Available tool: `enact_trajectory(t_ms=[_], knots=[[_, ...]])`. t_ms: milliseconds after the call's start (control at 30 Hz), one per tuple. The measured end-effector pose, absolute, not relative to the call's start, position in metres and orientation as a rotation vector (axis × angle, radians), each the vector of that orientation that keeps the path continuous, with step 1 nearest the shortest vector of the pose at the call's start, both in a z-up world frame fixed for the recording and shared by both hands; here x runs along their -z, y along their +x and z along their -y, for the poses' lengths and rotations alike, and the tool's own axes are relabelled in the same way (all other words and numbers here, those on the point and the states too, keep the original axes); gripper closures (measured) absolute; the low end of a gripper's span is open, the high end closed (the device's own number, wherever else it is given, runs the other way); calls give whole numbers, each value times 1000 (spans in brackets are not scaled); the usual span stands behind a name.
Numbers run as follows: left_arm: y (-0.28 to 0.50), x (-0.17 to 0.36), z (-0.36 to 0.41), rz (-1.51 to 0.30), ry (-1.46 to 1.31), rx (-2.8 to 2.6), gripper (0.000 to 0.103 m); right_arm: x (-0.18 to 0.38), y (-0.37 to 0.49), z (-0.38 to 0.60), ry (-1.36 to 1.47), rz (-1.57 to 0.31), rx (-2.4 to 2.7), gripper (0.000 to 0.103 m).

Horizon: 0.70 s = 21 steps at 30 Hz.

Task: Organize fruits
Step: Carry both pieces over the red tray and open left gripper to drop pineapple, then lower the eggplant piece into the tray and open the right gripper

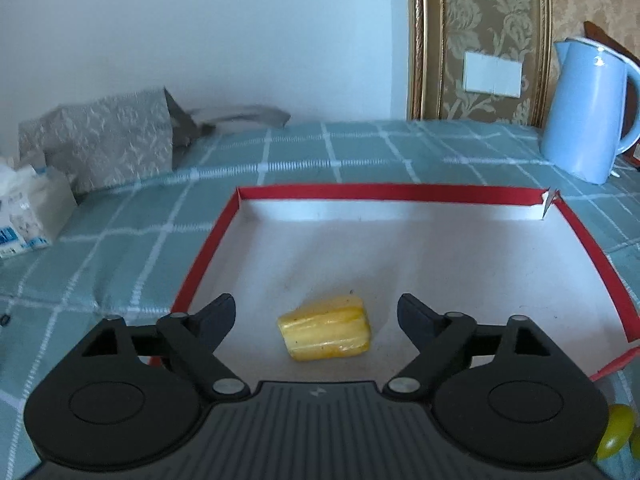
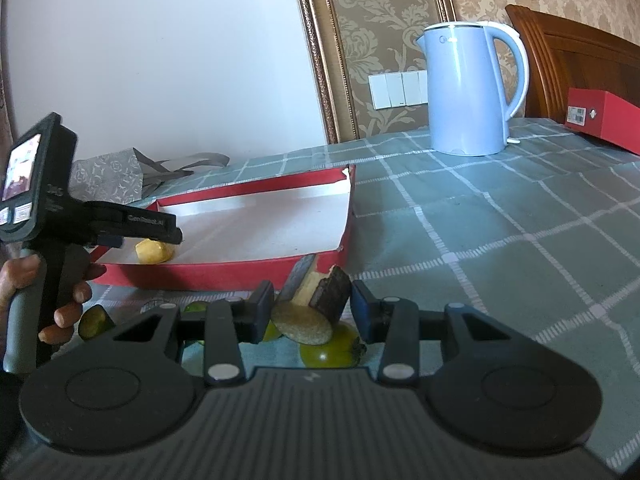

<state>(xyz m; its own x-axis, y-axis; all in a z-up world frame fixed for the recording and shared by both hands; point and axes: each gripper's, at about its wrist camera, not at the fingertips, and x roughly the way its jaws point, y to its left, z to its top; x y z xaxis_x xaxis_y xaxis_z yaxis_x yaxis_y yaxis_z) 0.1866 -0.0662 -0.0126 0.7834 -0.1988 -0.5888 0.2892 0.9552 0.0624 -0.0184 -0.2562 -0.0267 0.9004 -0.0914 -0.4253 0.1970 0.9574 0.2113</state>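
A plain white wall fills the upper left; damask wallpaper (gilt-framed) and a wooden headboard stand right.

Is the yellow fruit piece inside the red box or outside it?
Inside. The yellow piece lies on the white floor of the red box, between the open left gripper's jaws, which do not touch it.

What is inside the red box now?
Inside the red box lies one yellow fruit piece, between the open fingers of the left gripper, not gripped. The near edge of the floor is covered by that gripper's body.
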Motion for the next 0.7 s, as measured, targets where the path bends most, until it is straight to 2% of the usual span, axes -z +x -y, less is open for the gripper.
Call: enact_trajectory(t_ms=[333,400,467,500,700], knots=[[127,-1,18,-495,110,174,14,27,-20,250,234,-419,161,63],[110,-1,0,-489,78,170,11,27,-21,248,228,-418,160,63],[98,-2,-14,-484,57,173,8,26,-22,247,224,-418,159,63],[93,0,-21,-481,50,178,3,26,-23,246,223,-418,159,63],[89,9,-41,-557,4,201,3,18,-17,244,234,-455,122,63]])
